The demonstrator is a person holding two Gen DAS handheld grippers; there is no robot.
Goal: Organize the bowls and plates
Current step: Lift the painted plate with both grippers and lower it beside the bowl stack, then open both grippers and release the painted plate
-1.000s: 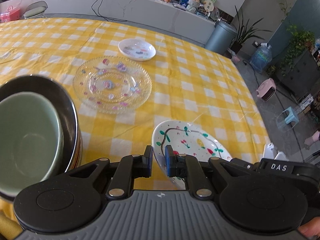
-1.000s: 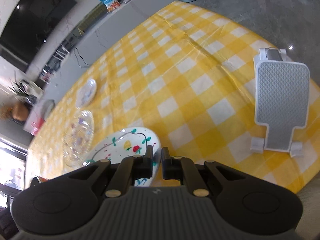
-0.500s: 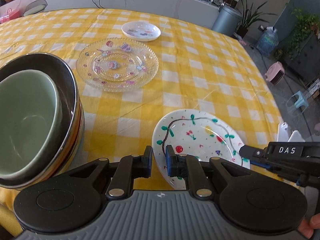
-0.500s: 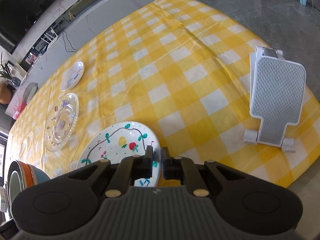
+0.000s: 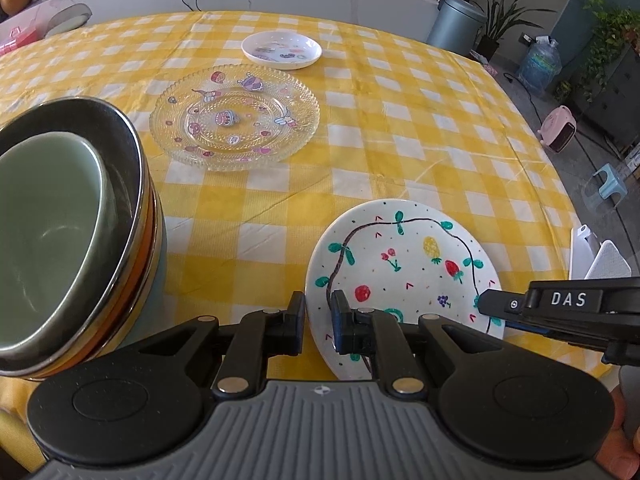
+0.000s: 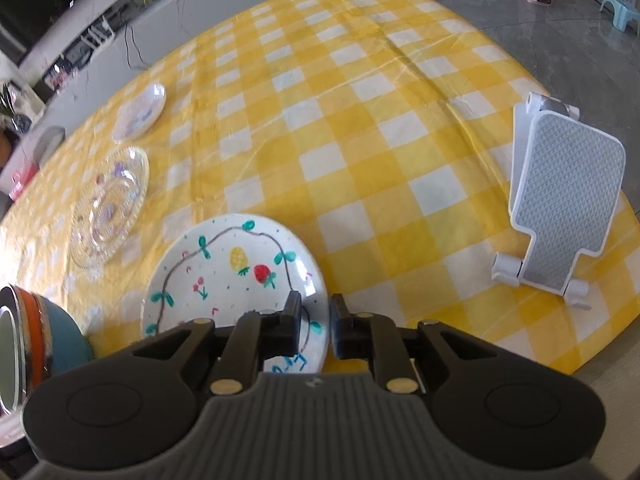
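Checked cloth [image 5: 400, 152]: painted plate's [image 5: 400, 264] rim btwn, maybe touching, both grippers' fingers [image 6: 294, 316].

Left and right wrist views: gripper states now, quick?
Left gripper: jaws narrowly straddle the painted plate rim; whether they grip it cannot be told.
Right gripper: open, jaws just opened, painted plate rim between them.

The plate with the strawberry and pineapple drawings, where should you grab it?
By its thin raised rim, at the near edge. The painted plate lies flat on the yellow checked tablecloth, so fingers can probably only pinch its lip, one above and one below. The left gripper already straddles that edge; the stacked bowls crowd the left.
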